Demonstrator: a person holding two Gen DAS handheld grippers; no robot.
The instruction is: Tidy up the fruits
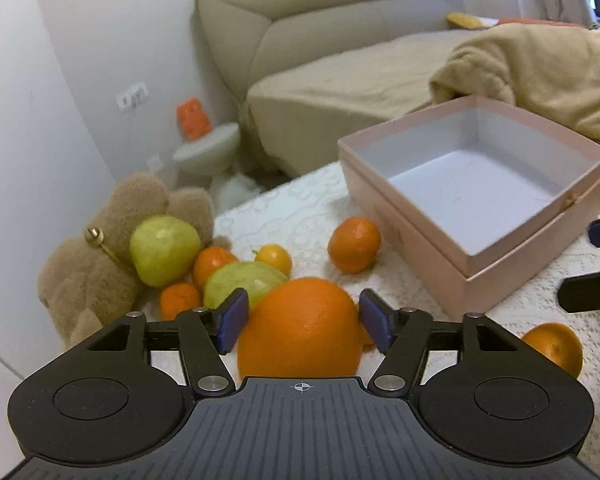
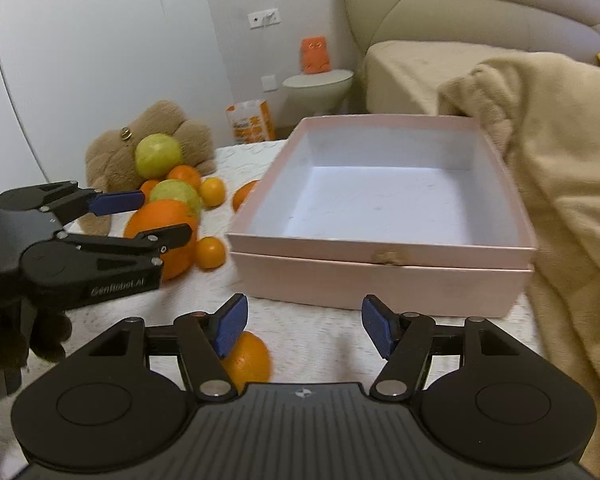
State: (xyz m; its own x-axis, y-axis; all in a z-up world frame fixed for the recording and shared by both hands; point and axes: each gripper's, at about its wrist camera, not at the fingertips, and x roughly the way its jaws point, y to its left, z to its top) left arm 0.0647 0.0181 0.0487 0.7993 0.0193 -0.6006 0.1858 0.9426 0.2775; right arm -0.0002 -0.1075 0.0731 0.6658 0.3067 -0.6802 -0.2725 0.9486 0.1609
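A big orange (image 1: 300, 332) sits on the white lace cloth between the blue pads of my left gripper (image 1: 304, 318). A small gap shows on each side, so the gripper is open. Behind it lie two green fruits (image 1: 164, 250) (image 1: 240, 280) and several small oranges (image 1: 354, 244). The pink box (image 1: 460, 280) stands to the right with its white inside bare. My right gripper (image 2: 304, 326) is open in front of the box (image 2: 380, 280) with nothing between its pads. A small orange (image 2: 246, 356) lies under its left finger. In this view the left gripper (image 2: 164, 218) straddles the big orange (image 2: 178, 260).
A brown plush bear (image 1: 88, 280) leans at the table's left edge behind the fruit. A beige blanket (image 2: 560, 160) drapes against the box's right side. A sofa (image 1: 340, 40) and a small round stool (image 1: 208, 148) stand beyond the table.
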